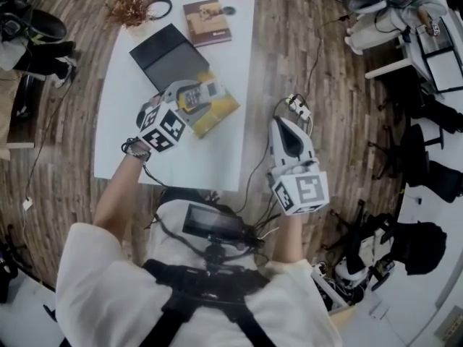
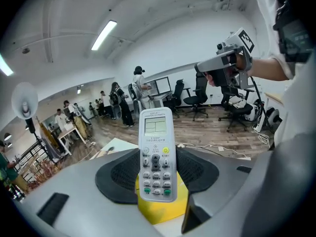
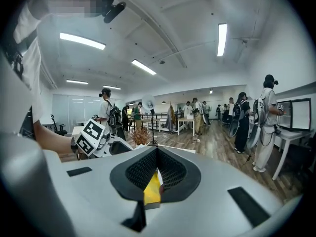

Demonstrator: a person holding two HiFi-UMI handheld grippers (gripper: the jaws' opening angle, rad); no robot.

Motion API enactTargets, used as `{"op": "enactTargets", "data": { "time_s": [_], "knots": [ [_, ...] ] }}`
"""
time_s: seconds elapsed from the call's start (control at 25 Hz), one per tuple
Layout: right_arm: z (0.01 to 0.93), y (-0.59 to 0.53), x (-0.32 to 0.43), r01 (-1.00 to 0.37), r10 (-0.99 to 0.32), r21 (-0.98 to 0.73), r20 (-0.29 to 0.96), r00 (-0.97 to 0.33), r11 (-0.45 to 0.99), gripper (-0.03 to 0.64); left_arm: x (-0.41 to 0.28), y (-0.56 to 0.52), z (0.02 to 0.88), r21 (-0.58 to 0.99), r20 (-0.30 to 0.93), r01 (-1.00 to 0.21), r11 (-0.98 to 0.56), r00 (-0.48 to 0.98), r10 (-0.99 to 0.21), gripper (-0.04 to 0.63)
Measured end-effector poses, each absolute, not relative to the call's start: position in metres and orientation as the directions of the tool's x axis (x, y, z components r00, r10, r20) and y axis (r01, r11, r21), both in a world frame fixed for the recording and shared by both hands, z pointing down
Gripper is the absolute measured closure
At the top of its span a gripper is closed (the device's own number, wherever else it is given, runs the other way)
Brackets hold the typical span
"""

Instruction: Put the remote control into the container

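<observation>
A white remote control (image 2: 156, 154) with a small screen and several buttons stands upright between the pads of my left gripper (image 2: 156, 174), which is shut on it. In the head view the left gripper (image 1: 189, 96) holds the remote (image 1: 198, 95) just above a yellow box (image 1: 217, 112) on the white table (image 1: 210, 161). A flat dark grey container (image 1: 168, 55) lies behind it. My right gripper (image 1: 289, 121) hangs off the table's right edge over the floor, jaws together and holding nothing. Yellow shows through the slit of the right gripper (image 3: 157, 154).
A brown book (image 1: 207, 22) lies at the table's far edge, with a dried plant (image 1: 130, 7) at its far left corner. Cables (image 1: 298, 107) trail on the wooden floor to the right. Office chairs (image 2: 197, 95) and several people (image 3: 264, 115) stand further off.
</observation>
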State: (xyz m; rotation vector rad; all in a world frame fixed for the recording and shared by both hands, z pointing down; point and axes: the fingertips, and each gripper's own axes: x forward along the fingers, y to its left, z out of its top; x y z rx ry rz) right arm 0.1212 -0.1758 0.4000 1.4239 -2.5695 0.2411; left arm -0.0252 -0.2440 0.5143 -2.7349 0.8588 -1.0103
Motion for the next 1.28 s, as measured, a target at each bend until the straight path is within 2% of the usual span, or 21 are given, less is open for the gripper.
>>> {"op": "enactTargets", "data": {
  "time_s": [0.4, 0.76, 1.28],
  "knots": [
    [0.419, -0.197, 0.116, -0.87, -0.83, -0.066, 0.272, -0.486, 0.488, 0.614, -0.028, -0.266, 0.582, -0.262, 0.691, -0.376, -0.889, 0.57, -0.445, 0.351],
    [0.438, -0.209, 0.12, -0.885, -0.832, -0.093, 0.308, -0.461, 0.456, 0.614, -0.022, -0.271, 0.631, -0.186, 0.773, -0.312, -0.932, 0.539, -0.335, 0.351],
    [0.457, -0.214, 0.123, -0.901, -0.831, -0.112, 0.351, -0.431, 0.42, 0.614, -0.027, -0.273, 0.693, -0.168, 0.881, -0.204, -0.964, 0.409, -0.24, 0.351]
  ]
}}
